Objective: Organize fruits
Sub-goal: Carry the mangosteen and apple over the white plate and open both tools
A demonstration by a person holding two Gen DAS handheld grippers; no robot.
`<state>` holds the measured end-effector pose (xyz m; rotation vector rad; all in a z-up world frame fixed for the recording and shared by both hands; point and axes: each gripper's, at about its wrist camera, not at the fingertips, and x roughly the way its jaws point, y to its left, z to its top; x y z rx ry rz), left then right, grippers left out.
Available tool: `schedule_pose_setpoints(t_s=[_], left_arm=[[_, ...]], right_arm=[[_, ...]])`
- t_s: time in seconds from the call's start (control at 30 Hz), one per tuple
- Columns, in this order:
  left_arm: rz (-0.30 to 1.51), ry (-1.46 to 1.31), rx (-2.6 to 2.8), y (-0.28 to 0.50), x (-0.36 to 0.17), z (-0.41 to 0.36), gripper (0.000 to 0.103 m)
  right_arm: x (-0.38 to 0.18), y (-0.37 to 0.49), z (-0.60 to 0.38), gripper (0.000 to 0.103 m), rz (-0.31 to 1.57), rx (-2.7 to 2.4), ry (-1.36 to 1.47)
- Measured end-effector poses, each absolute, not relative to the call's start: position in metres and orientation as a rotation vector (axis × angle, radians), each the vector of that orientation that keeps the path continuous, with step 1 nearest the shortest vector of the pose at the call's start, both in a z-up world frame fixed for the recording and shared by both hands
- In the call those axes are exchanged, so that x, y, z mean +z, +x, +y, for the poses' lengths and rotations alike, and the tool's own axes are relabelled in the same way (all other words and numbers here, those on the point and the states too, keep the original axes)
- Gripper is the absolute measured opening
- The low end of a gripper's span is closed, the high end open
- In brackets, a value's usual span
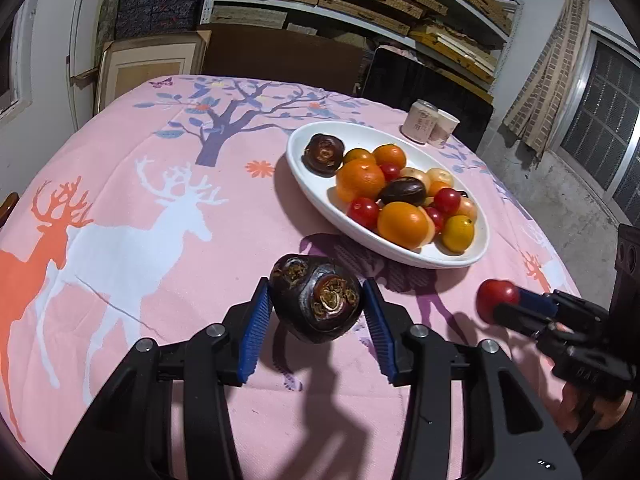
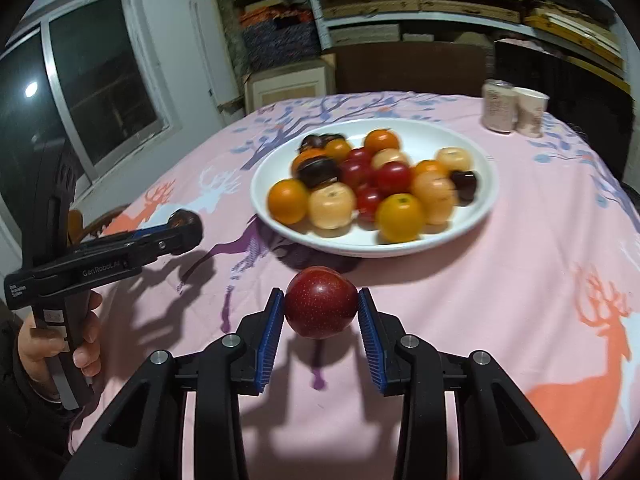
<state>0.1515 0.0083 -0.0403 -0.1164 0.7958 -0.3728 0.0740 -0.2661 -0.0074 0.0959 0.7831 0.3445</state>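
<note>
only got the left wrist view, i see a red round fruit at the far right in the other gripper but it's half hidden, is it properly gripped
Observer: Yes. The right gripper has both blue pads against the round dark red fruit, held above the pink printed tablecloth.
Operator: what's behind my gripper
Observer: A hand wraps the left gripper handle.
Operator: anything else that side
Observer: A dark window on the wall behind it.

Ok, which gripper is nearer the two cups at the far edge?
Right. The right gripper, shut on a red fruit, sits on the cups' side; the left gripper holds a dark fruit farther away.
</note>
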Motion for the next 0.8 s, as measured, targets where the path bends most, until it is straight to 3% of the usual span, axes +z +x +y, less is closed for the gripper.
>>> schedule_pose_setpoints(t_s=[0.37, 0.77, 0.8], left_arm=[[0.766, -0.112, -0.472, 0.167, 0.006, -0.029, 0.045], [0.829, -0.051, -0.462, 0.271, 0.006, -0.094, 0.046], [0.837, -0.051, -0.463, 0.277, 0.003, -0.094, 0.051]], right_arm=[[0.046, 0.092, -0.333, 0.038, 0.552, 0.224, 0.181], [0.039, 0.198, -0.303, 0.039, 0.627, 0.233, 0.164], [0.036, 0.204, -0.301, 0.042, 0.642, 0.222, 0.161]])
